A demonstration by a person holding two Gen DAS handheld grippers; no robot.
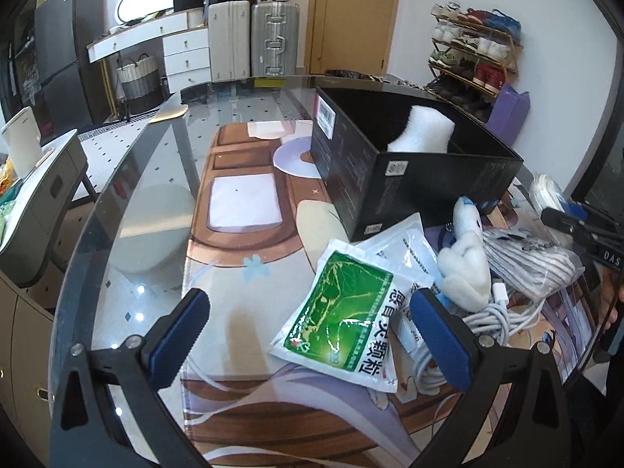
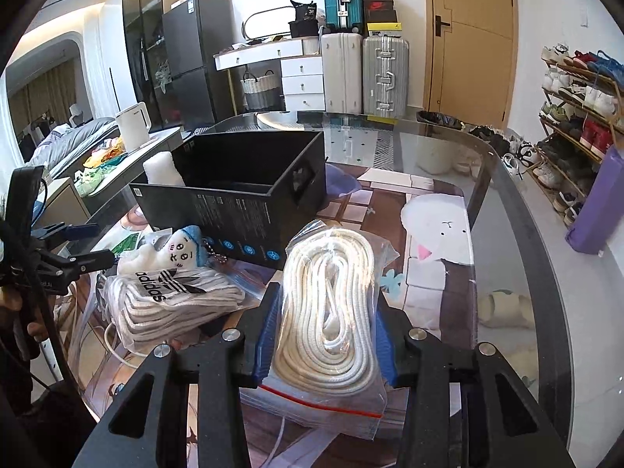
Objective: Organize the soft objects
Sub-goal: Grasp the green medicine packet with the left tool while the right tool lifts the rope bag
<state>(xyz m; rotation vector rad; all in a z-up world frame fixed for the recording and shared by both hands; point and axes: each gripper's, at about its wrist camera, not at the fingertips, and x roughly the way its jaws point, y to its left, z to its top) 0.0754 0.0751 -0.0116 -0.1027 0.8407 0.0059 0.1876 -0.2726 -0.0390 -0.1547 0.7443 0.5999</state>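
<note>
The right gripper [image 2: 327,335] is clamped on the bag of rope [image 2: 331,304], probably for the box [image 2: 241,195] ahead; the left gripper [image 1: 312,335] is wide apart above the green packet [image 1: 343,319], holding nothing.

"adidas" with trefoil logo, black print, on bagged striped socks [image 2: 167,304], lower left of right wrist view. Large Chinese characters "感冒灵颗粒" on green-and-white sachet [image 1: 343,319], lower centre of left wrist view. "DAS" in white letters on black gripper part [image 1: 606,255], right edge of same view. Barcode label on black box [image 1: 327,114], upper centre; digits unreadable. Small print on box sides illegible.
</note>
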